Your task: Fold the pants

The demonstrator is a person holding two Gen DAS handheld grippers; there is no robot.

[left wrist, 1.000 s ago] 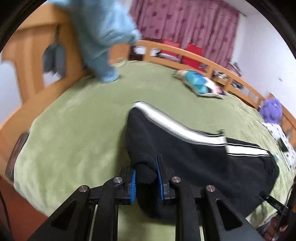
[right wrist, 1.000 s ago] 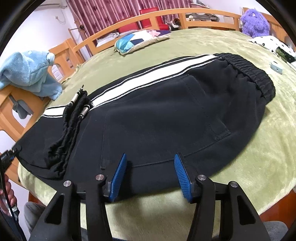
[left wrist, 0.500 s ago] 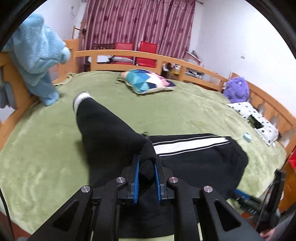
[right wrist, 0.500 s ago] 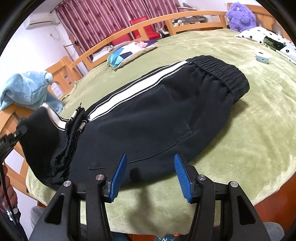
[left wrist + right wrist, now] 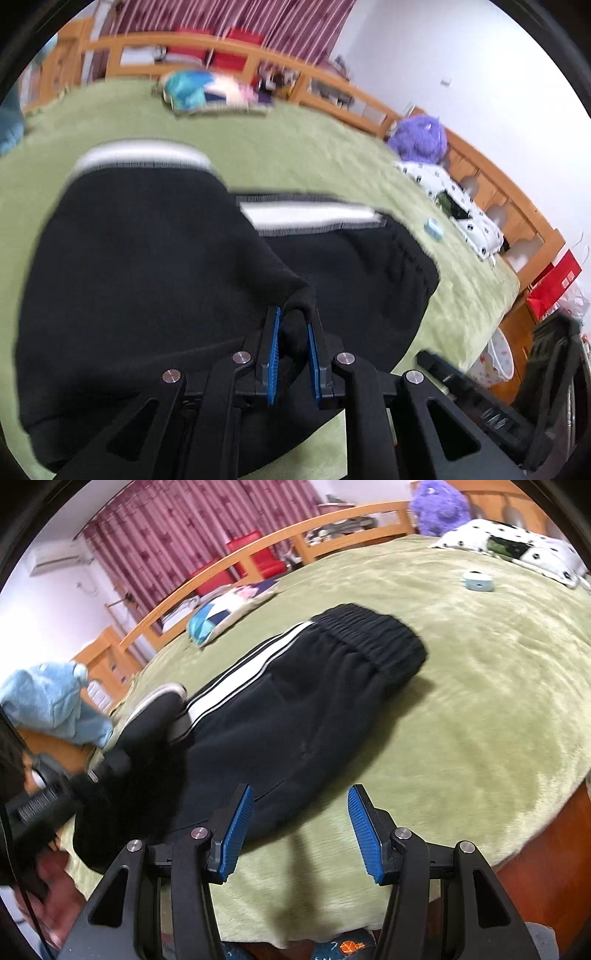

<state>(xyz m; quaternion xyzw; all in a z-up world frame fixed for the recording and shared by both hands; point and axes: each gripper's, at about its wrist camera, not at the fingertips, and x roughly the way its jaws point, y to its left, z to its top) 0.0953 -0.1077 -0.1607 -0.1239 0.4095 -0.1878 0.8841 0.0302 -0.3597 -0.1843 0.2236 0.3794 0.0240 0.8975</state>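
Folded farther over since a moment ago, the black pants lie doubled on the green blanket, leg end apparently reaching toward the waistband. Left gripper pinches that fabric; right gripper hovers wide, empty.

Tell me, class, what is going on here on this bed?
A person with two handheld grippers is folding black fleece track pants with white side stripes on a green plush blanket. The left gripper is shut on a bunch of the leg fabric, lifted and carried over toward the elastic waistband. The right gripper hangs open at the near edge of the pants, holding nothing.
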